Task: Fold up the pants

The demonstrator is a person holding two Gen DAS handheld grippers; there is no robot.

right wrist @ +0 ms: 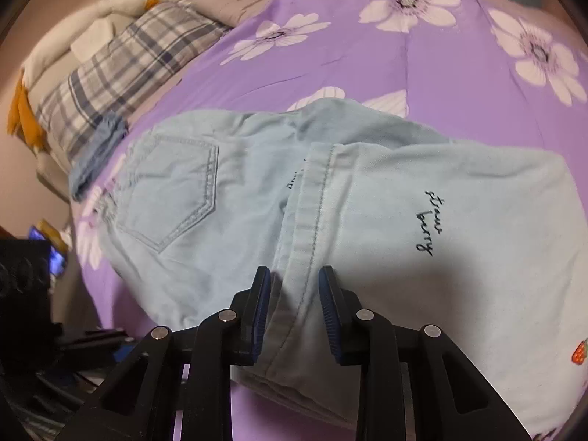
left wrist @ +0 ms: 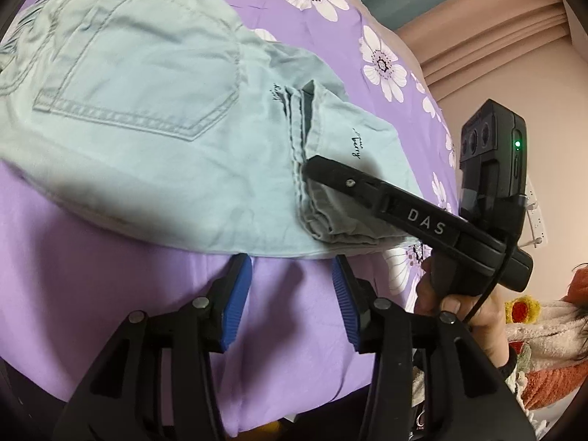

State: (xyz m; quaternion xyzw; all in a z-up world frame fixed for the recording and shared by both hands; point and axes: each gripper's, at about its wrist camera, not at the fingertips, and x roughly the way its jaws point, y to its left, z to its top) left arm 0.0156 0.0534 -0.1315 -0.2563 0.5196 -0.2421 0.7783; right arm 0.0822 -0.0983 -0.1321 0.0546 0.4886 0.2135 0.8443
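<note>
Light blue pants lie on the purple flowered bed sheet, back pocket up, with the leg ends folded over the seat so the hems rest on top. My left gripper is open and empty, just short of the pants' near edge. My right gripper reaches in from the right onto the folded hems. In the right wrist view the right gripper is open, its jaws standing either side of the hem band of the pants. Black embroidered script marks the leg.
A plaid pillow and piled bedding lie at the sheet's far left. A small blue cloth lies beside the pants' waistband. Pink wall and curtain stand to the right, beyond the bed's edge.
</note>
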